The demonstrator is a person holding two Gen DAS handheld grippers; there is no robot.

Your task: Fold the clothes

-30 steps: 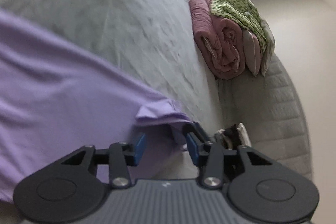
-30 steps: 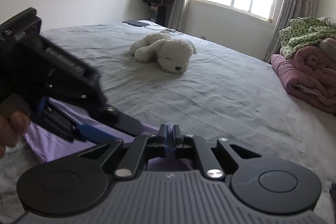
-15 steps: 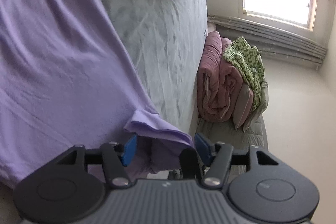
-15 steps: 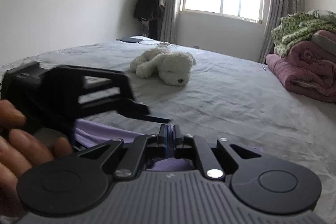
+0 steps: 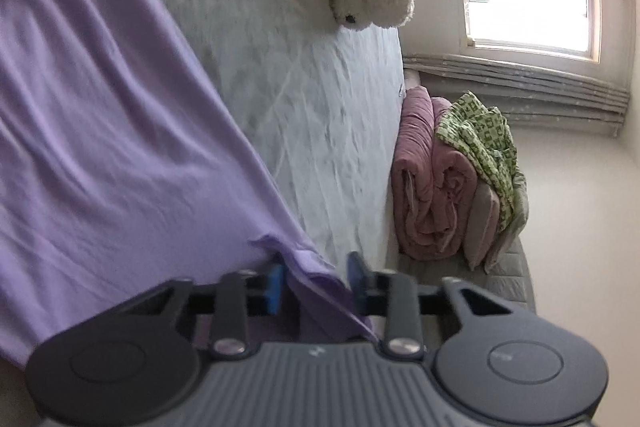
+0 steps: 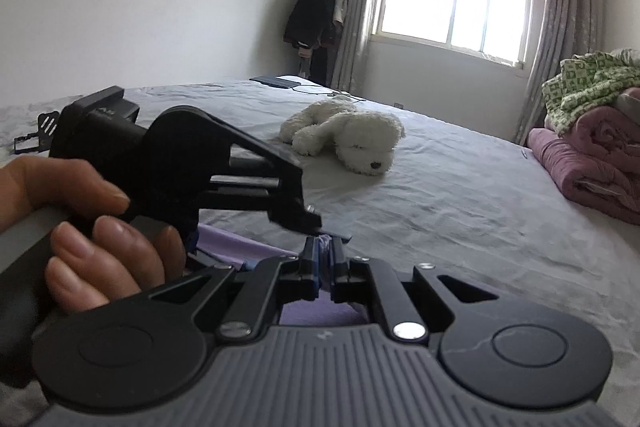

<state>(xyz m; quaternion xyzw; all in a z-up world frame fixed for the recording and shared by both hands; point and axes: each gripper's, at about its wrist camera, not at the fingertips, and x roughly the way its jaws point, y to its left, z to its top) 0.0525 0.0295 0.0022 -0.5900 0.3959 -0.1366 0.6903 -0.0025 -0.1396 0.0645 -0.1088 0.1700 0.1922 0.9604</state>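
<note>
A lilac garment is stretched over the grey bed and fills the left of the left wrist view. One folded corner of it lies between the blue pads of my left gripper, which is open with a narrow gap. In the right wrist view my right gripper is shut on a bunched bit of the lilac garment. The left gripper sits just above and left of it, held by a hand. Most of the garment is hidden there.
A white plush dog lies mid-bed. Folded pink bedding with a green patterned cloth on top sits at the bed's right edge. A flat dark device lies at the far side. Dark clothes hang by the window.
The left gripper's jaws have narrowed around the lilac corner, and it has swung close beside the right gripper. The right gripper stays shut on the cloth and has lifted a little.
</note>
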